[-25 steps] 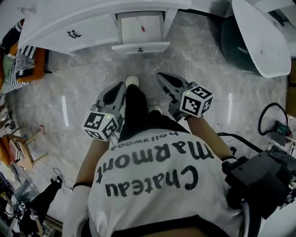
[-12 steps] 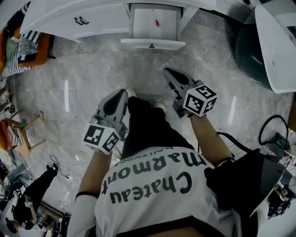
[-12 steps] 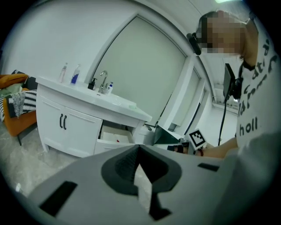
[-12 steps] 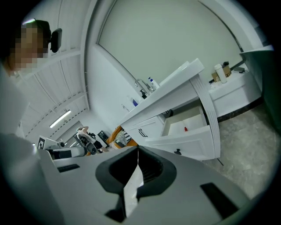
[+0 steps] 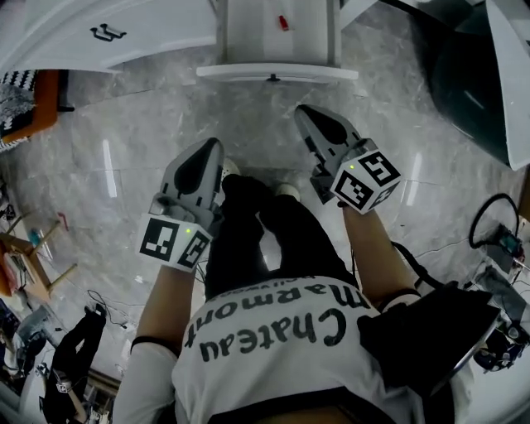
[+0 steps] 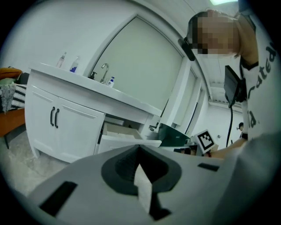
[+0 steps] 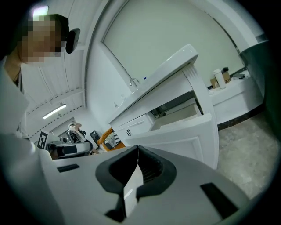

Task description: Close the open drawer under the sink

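Hovering close in: left gripper (image 5: 207, 151) and right gripper (image 5: 308, 113), jaws pressed together on both, holding nothing. Facing the drawer (image 5: 248, 72) just ahead, standing pulled out from the white vanity (image 5: 149, 33) under the sink, not yet touched. Probably best pushing flat on the front panel beside the knob (image 5: 272, 79) with closed tips, squarely, avoiding skewing it. Spotting a small red item (image 5: 283, 22) lying inside, seemingly too low to be catching. Finding only marble floor (image 5: 124, 141) in between, nothing blocking. Noting a dark green tub (image 5: 464, 83) off right and an orange seat (image 5: 33, 108) off left.
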The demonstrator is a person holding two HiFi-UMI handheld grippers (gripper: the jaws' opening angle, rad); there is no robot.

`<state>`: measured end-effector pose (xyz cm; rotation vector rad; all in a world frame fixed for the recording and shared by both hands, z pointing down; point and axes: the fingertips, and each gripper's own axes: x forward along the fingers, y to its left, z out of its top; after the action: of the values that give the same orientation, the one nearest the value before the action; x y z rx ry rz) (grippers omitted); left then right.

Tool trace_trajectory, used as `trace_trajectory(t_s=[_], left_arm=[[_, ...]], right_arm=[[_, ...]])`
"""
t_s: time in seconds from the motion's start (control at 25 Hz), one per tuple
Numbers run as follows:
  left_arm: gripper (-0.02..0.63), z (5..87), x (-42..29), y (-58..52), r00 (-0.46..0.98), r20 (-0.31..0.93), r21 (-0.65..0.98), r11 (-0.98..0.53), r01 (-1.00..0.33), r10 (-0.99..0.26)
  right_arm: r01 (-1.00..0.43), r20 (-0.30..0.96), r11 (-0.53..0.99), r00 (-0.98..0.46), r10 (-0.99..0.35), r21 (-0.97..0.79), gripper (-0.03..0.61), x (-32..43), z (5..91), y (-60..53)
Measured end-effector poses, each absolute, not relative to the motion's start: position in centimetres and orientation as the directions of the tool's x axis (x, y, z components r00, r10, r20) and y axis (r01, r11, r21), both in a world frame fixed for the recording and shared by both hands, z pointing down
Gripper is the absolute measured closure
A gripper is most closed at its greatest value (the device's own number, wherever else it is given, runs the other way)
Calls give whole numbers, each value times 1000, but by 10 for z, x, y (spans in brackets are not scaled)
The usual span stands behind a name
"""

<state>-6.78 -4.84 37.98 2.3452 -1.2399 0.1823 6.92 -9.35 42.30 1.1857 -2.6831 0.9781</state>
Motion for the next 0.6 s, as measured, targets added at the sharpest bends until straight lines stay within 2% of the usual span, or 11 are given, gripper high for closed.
trace_trajectory(t_s=[0.28, 0.48, 0.6], left_arm=[[606, 420, -51, -77, 664, 136, 174, -642, -747, -735], [606, 459, -32, -87, 762, 55, 133, -752, -646, -645], [606, 485, -38, -99, 772, -4, 114, -768, -631, -635]], right_arm=[[-724, 189, 558, -664, -724, -405, 568, 72, 472, -119], [-766, 184, 522, -614, -768, -375, 568, 82, 516, -141], [-767, 133, 530, -606, -785, -362, 568, 77, 533, -155]])
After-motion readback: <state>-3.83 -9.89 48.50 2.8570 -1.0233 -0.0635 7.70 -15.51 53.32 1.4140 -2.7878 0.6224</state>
